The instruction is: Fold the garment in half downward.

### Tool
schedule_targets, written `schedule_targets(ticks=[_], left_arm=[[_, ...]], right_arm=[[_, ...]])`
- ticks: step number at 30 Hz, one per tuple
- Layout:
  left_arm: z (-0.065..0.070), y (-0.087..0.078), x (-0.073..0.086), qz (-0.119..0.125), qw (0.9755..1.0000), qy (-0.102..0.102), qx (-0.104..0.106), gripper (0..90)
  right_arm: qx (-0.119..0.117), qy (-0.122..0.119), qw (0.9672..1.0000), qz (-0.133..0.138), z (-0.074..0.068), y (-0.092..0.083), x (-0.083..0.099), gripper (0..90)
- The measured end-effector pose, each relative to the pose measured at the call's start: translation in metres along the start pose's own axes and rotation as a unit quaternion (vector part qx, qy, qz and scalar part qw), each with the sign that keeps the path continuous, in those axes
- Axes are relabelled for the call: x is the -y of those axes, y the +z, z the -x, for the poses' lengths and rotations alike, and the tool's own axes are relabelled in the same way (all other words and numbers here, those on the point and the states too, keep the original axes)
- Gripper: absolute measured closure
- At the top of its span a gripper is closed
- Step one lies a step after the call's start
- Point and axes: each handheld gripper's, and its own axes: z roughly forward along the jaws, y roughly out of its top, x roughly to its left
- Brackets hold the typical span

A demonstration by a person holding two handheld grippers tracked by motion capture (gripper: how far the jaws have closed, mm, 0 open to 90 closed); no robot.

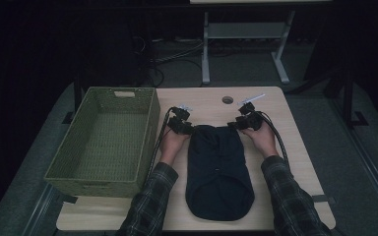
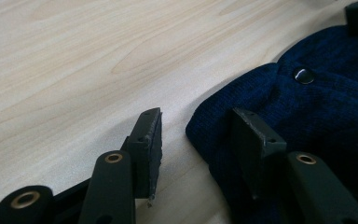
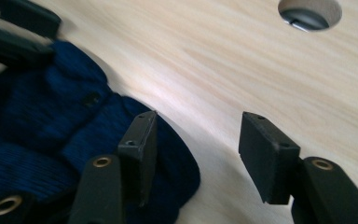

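Observation:
A dark blue knitted garment [image 1: 219,172] lies folded flat on the wooden table [image 1: 285,162], its far edge between my two grippers. My left gripper [image 1: 188,130] is at the garment's far left corner, jaws open. In the left gripper view, that gripper [image 2: 196,116] has one jaw on bare wood and the other over the knit [image 2: 317,107], near a snap button [image 2: 304,75]. My right gripper [image 1: 236,126] is at the far right corner, also open. In the right gripper view, it [image 3: 199,119] straddles the garment's [image 3: 37,121] rounded edge without pinching it.
A green woven basket [image 1: 78,184] stands empty at the table's left side, close beside my left forearm. A round cable hole [image 1: 227,100] sits in the tabletop beyond the grippers. Behind the table, another desk's legs [image 1: 205,49] stand on the dark floor.

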Motion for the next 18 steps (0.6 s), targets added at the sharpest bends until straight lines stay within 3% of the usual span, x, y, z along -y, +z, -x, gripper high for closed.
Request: schedule_targets(ticks=[3, 11, 18], left_arm=[[-0.001, 0.0, 0.0, -0.002, 1.0, -0.003, 0.005, 55.4], [0.0, 0.001, 0.0, -0.002, 0.9999, 0.001, 0.011, 59.8], [0.002, 0.001, -0.001, -0.008, 0.9994, 0.005, 0.032, 75.7]], right_arm=[[-0.009, 0.008, 0.9999, -0.006, 0.002, 0.003, 0.003, 47.5], [-0.029, -0.003, 0.9993, -0.025, 0.0, 0.007, 0.009, 54.9], [-0.039, -0.009, 0.999, -0.022, -0.005, 0.008, 0.012, 76.2]])
